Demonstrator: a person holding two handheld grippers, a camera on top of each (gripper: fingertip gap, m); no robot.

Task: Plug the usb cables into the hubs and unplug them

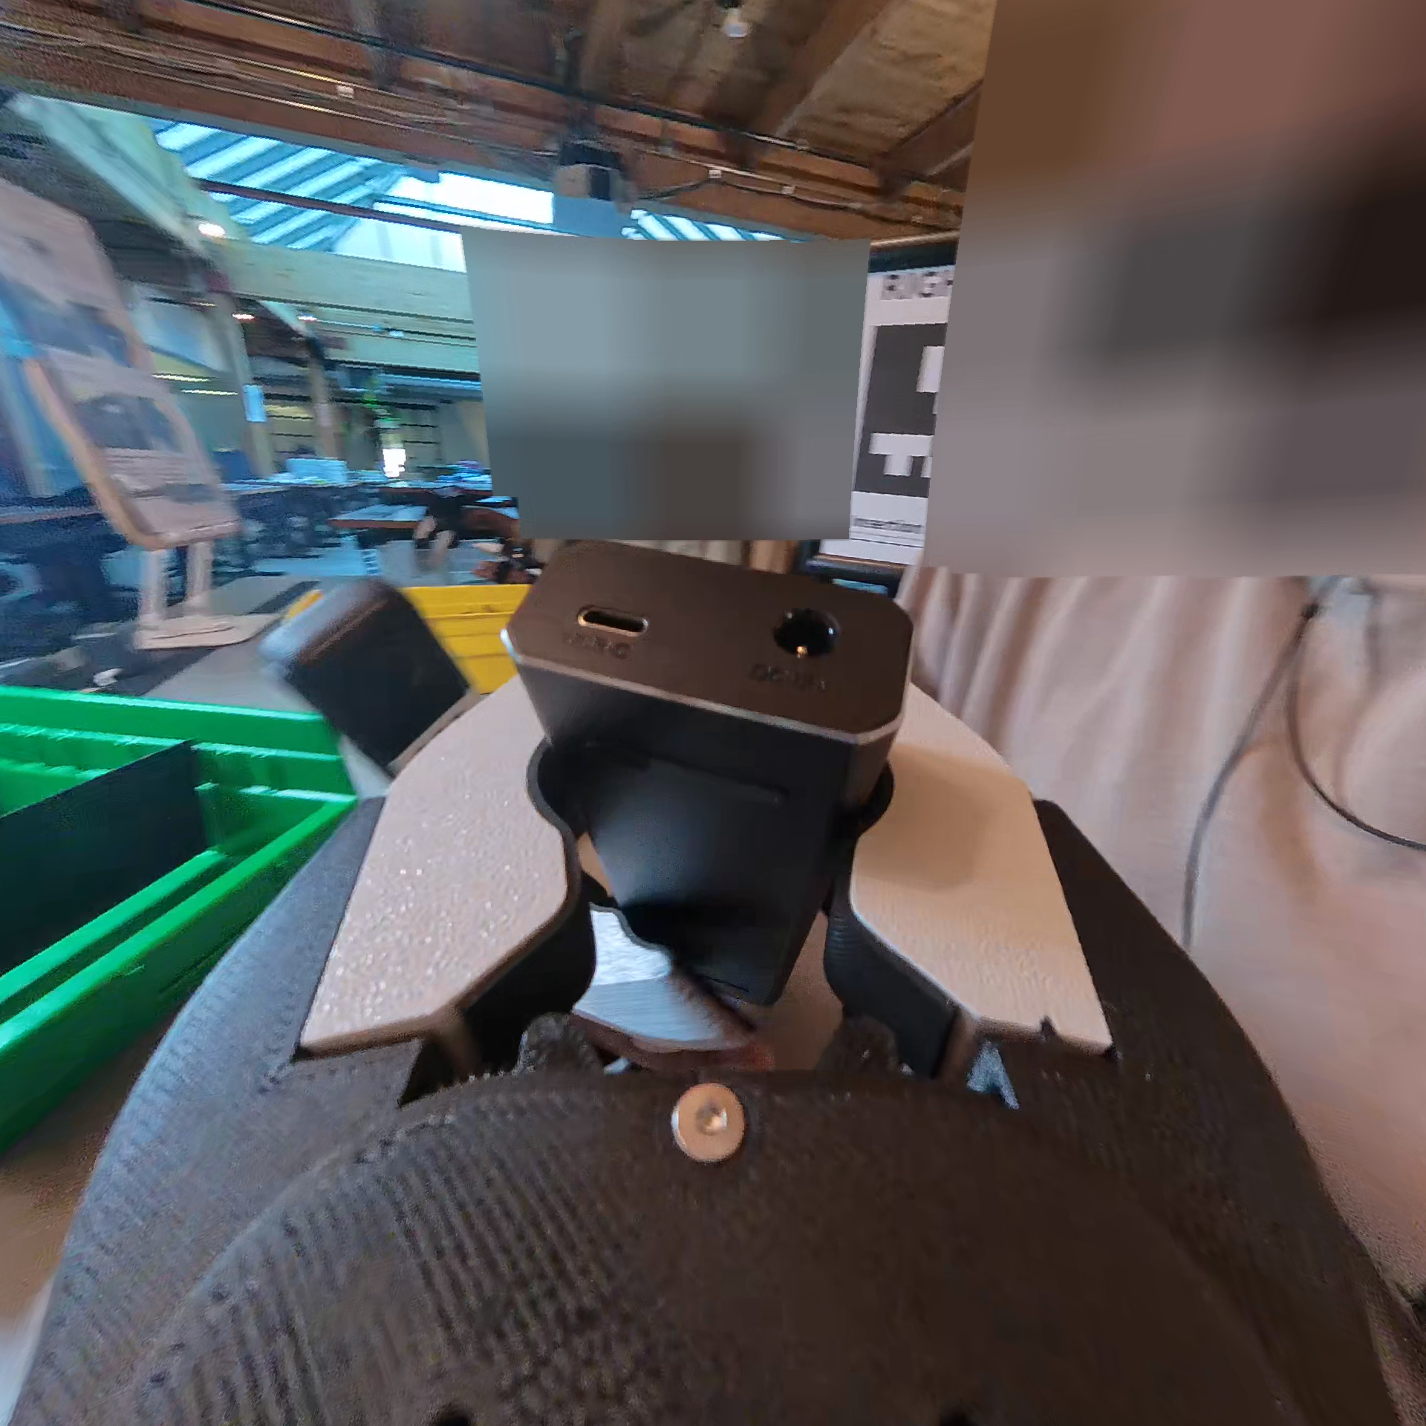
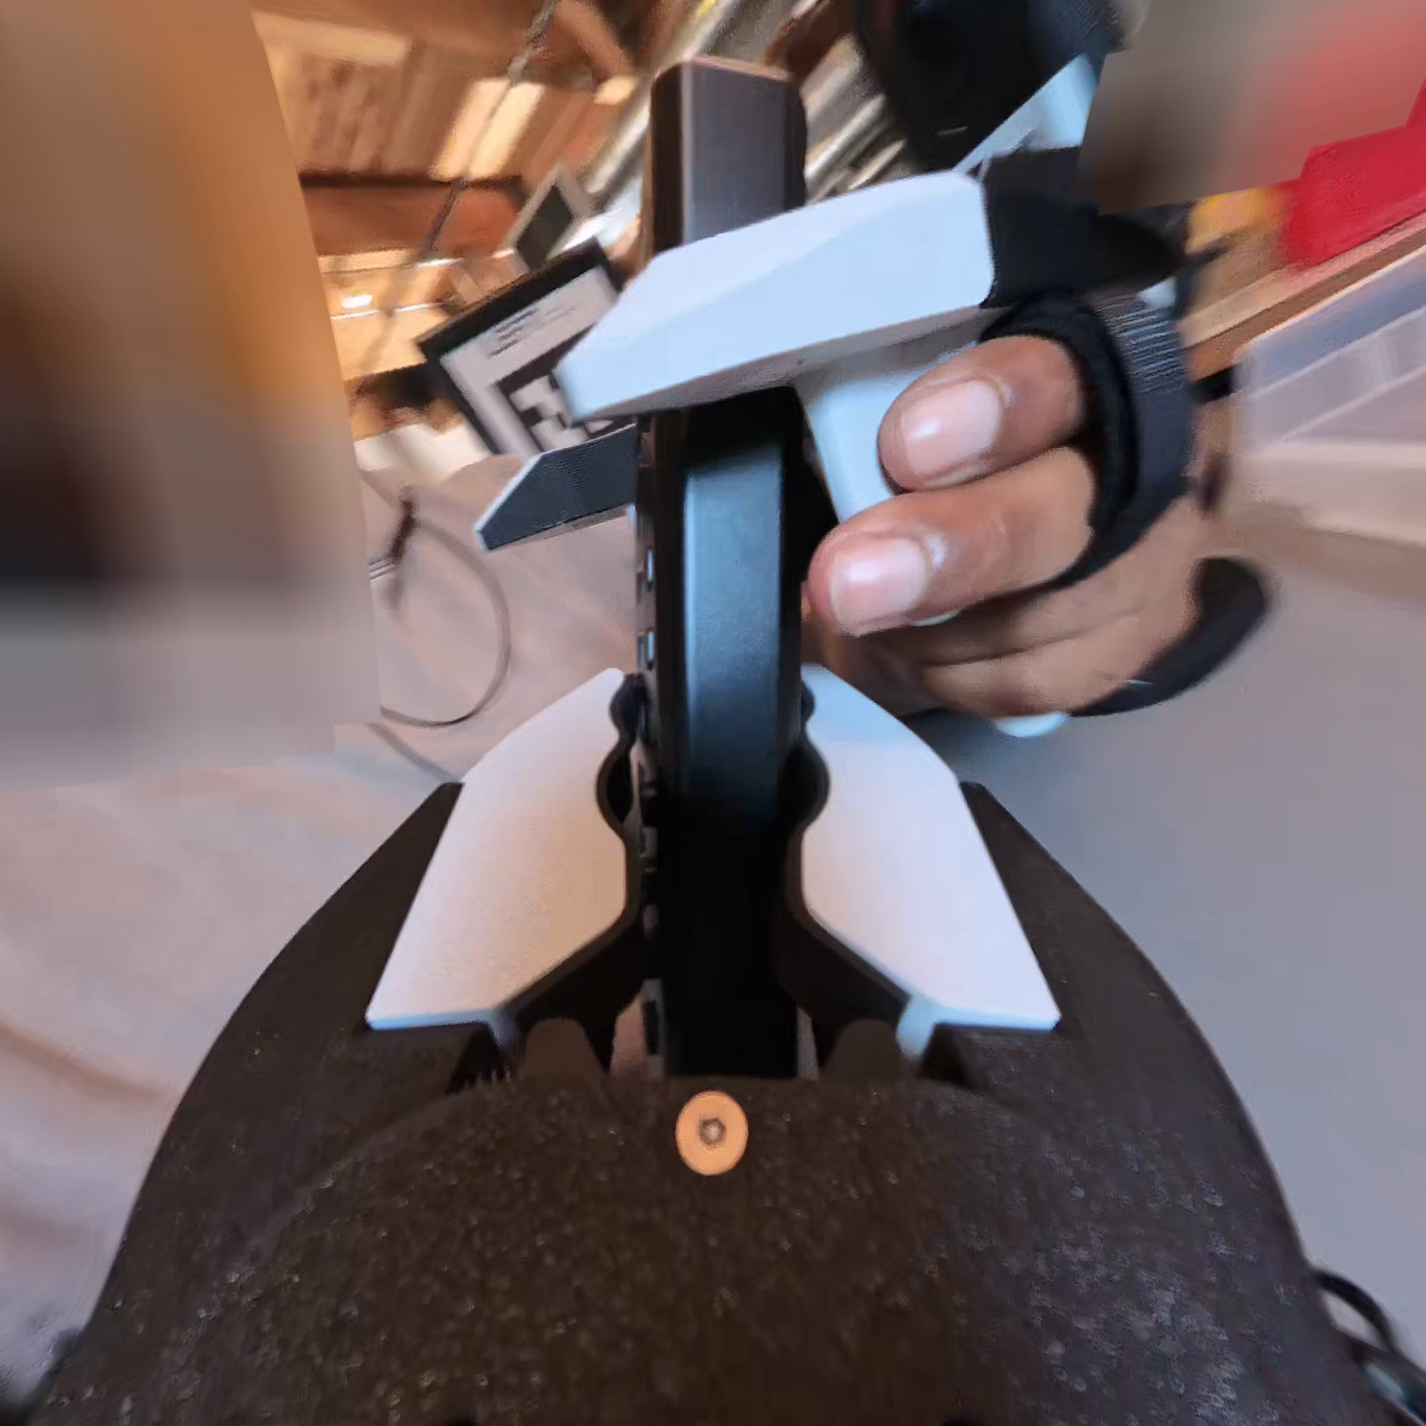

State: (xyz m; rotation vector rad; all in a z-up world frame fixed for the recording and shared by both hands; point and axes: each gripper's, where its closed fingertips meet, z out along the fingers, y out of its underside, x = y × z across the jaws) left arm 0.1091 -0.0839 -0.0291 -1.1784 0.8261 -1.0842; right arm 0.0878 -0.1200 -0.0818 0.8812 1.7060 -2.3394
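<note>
A dark metal usb hub (image 1: 710, 664) stands upright between my left gripper's white fingers (image 1: 463, 872). Its end face shows an empty slot port and an empty round jack. My left gripper (image 1: 710, 772) is shut on it. In the right wrist view the same hub (image 2: 725, 540) shows edge-on, with small ports (image 2: 648, 571) along its left side. My right gripper (image 2: 714, 718) is shut on its lower part. Farther up, the left gripper (image 2: 772, 309), held by a hand (image 2: 964, 540), clamps it. No usb plug is in view.
A green bin (image 1: 154, 849) and a yellow bin (image 1: 463, 625) are at the left. A blurred black block (image 1: 363, 679) is beside the hub. Beige cloth (image 1: 1157, 772) with thin cables (image 1: 1227, 772) lies at the right; a cable loop also shows in the right wrist view (image 2: 463, 617). A black-and-white marker board (image 1: 903, 401) stands behind. Some 6 centimetres of space lies between my two pairs of fingers.
</note>
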